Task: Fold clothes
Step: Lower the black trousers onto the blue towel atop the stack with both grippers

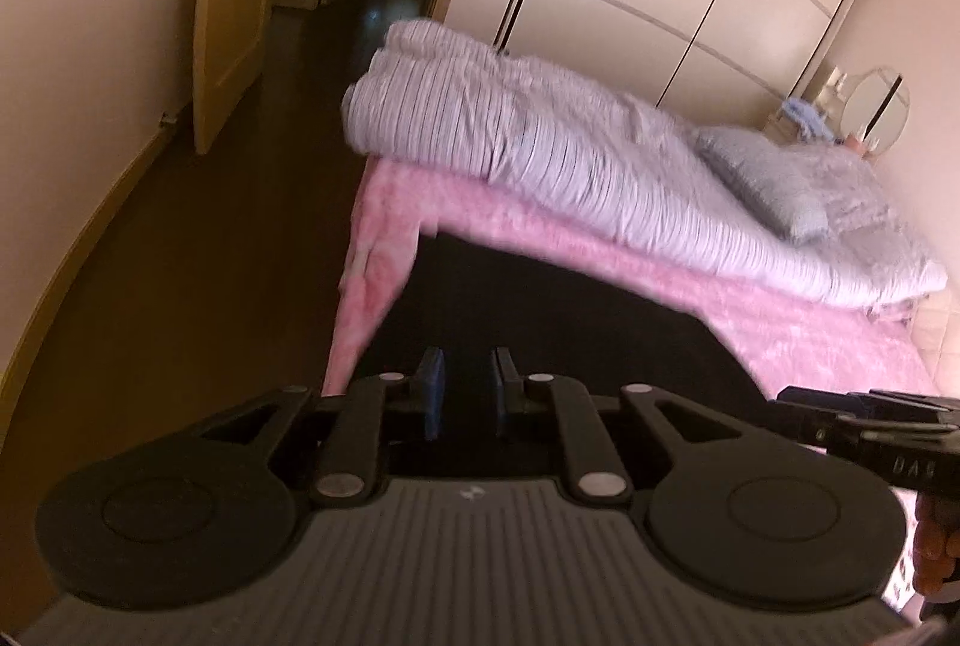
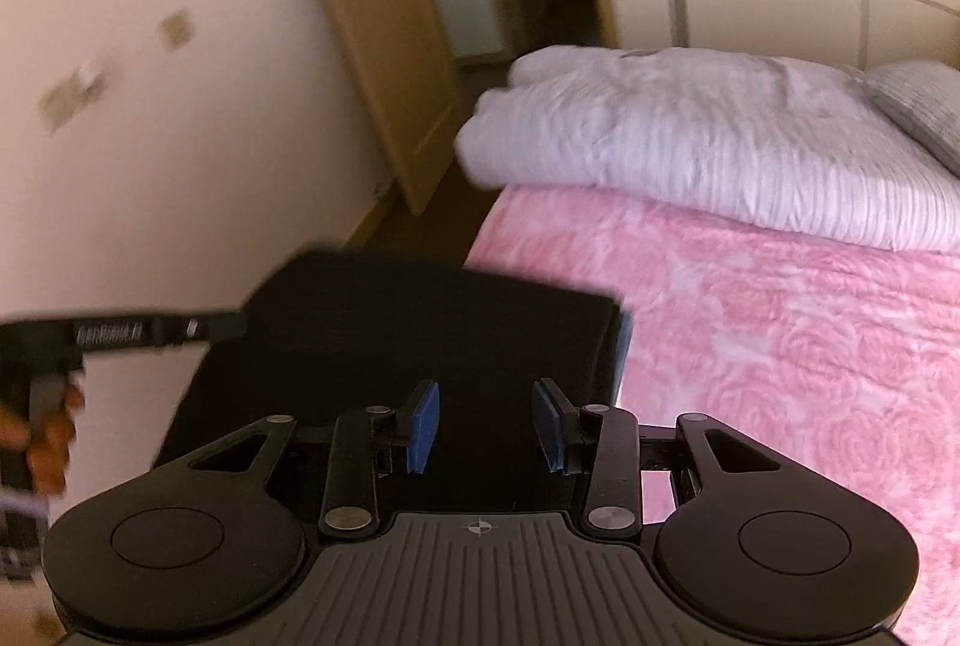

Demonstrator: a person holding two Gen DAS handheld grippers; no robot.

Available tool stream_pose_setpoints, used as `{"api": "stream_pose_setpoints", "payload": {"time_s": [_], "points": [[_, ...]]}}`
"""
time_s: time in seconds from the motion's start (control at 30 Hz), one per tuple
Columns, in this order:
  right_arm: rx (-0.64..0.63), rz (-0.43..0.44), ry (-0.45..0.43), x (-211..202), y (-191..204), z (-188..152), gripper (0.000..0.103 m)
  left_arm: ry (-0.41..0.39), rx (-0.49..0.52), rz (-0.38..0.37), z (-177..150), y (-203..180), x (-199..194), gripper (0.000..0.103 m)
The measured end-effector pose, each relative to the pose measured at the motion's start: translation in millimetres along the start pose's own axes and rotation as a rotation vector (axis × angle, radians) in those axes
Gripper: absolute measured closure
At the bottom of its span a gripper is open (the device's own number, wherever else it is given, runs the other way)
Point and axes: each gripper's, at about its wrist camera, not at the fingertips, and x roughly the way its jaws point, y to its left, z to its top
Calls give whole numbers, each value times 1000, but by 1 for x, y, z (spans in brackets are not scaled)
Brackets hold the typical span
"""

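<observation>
A black garment [image 2: 420,322] lies on the pink bedspread [image 2: 780,346] at the near corner of the bed, already folded at least once: in the right wrist view its right edge shows stacked layers, with a sliver of blue just under it. It sits close to the bed's edge, probably so the person can reach it from the side with both tools.

The left gripper [image 1: 468,394] hovers over the dark cloth with its blue pads [image 1: 433,394] close together, a narrow gap between them; I cannot tell whether any fabric is pinched there, since the cloth and the gap are equally dark. The right gripper [image 2: 487,424] has its pads plainly apart, with the garment lying below and nothing caught between them.

Both tools point down at the cloth from the same side, each visible at the edge of the other's view. That suits either pressing the fold flat or taking a fresh hold for another fold.

A rolled striped duvet [image 1: 570,148] and a grey pillow [image 1: 762,184] lie further back, well apart from the work
</observation>
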Motion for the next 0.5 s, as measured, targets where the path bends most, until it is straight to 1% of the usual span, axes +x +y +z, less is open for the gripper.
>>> {"api": "stream_pose_setpoints", "payload": {"time_s": [0.1,0.17,0.27,0.33,0.4,0.5], "points": [[-24,-10,69,7,13,-27,63,64,-4,38,-24,-2,3,91],[-32,-23,86,13,17,-34,63,81,-2,68,-34,-3,3,91],[-54,-22,66,4,26,-34,63,87,7,98,-33,-11,-12,91],[-32,-2,57,-7,27,-33,63,104,16,121,-30,-18,-24,89],[-4,20,53,-18,27,-33,63,120,15,151,-30,-26,-36,81],[53,28,71,-33,27,-35,63,123,19,196,-30,-41,-57,73]]}}
